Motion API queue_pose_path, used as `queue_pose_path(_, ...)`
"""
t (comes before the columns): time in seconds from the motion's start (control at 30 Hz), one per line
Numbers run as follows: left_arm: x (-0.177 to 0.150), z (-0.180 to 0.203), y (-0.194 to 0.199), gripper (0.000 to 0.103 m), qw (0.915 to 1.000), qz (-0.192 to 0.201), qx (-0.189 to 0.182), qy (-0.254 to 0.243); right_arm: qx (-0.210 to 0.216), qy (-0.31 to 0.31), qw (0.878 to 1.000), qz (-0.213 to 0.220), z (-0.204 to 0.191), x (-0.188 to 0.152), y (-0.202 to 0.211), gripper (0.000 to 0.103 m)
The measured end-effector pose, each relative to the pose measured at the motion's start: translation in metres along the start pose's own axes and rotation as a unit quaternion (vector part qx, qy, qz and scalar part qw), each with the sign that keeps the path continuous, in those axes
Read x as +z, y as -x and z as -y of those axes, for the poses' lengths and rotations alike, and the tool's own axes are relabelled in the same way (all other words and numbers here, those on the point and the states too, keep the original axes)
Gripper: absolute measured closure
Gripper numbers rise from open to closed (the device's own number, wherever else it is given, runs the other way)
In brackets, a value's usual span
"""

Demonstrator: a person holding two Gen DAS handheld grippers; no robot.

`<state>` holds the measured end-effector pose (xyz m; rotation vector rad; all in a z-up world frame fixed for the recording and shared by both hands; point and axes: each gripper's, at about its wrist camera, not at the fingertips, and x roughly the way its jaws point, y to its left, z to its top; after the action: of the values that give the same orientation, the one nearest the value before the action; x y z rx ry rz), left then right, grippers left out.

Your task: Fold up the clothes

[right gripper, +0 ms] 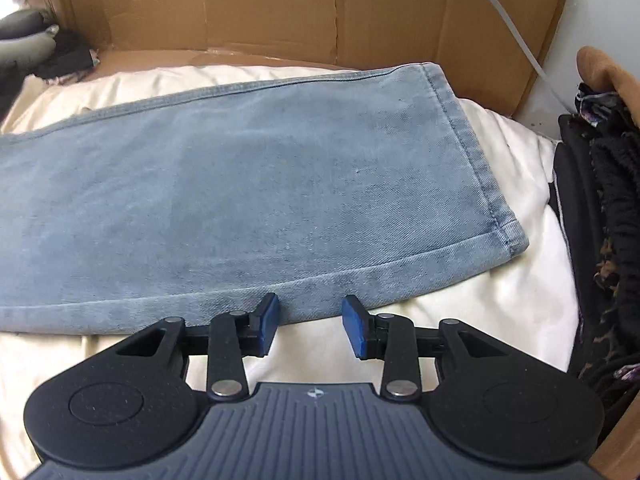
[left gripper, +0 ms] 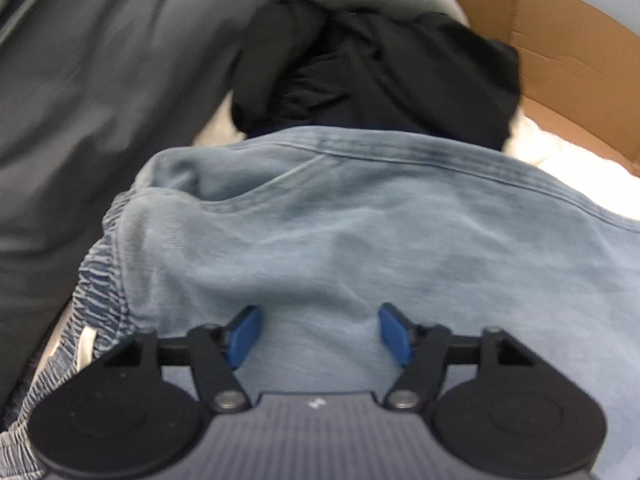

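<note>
Light blue jeans (left gripper: pixel 340 216) lie flat on a cream sheet. In the left wrist view their upper part with a pocket seam and the gathered elastic waistband (left gripper: pixel 100 300) fills the frame. My left gripper (left gripper: pixel 320 330) hovers over that denim, jaws wide apart, nothing pinched between the blue pads (left gripper: pixel 244 334). In the right wrist view the leg end of the jeans (right gripper: pixel 260 196) lies with its hem (right gripper: pixel 468 148) toward the right. My right gripper (right gripper: pixel 310 324) stands open at the near edge of the leg, with the fabric edge just ahead of its pads (right gripper: pixel 268 320).
A black garment (left gripper: pixel 380 68) and a dark grey one (left gripper: pixel 92 92) are heaped behind the waistband. Cardboard walls (right gripper: pixel 280 4) ring the cream sheet (right gripper: pixel 480 300). A stack of dark folded clothes (right gripper: pixel 600 220) sits at the right. A white cable (right gripper: pixel 508 24) runs down the cardboard.
</note>
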<state>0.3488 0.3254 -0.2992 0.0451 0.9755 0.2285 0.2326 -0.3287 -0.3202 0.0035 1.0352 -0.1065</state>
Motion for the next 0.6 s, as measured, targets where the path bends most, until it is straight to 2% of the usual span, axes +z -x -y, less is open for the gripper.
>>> queue_pose_path(0.03,0.002,-0.003,0.000,0.034,0.9999,0.002,0.011,0.001,-0.006,0.003,1.000,-0.003,0.000,0.002,0.000,0.059)
queue_pose_path(0.1,0.009,-0.011,0.001,0.047,0.9996,0.005,0.027,0.010,-0.019,0.002,1.000,-0.009,0.001,0.007,0.001,0.059)
queue_pose_path(0.17,0.017,-0.018,0.008,0.057,0.9996,0.006,0.018,0.023,-0.028,-0.010,1.000,-0.006,0.004,0.012,0.004,0.059)
queue_pose_path(0.27,0.025,-0.011,0.022,0.071,0.9995,0.026,0.015,-0.013,-0.015,-0.034,0.999,0.013,0.006,0.017,0.013,0.059)
queue_pose_path(0.43,0.037,0.006,0.029,0.072,0.9984,0.036,-0.030,-0.031,0.019,-0.026,0.999,0.024,-0.013,0.022,0.015,0.059)
queue_pose_path(0.6,0.036,0.042,0.005,0.071,0.9960,0.001,-0.064,-0.062,0.036,0.005,0.999,0.015,-0.038,0.024,0.003,0.059)
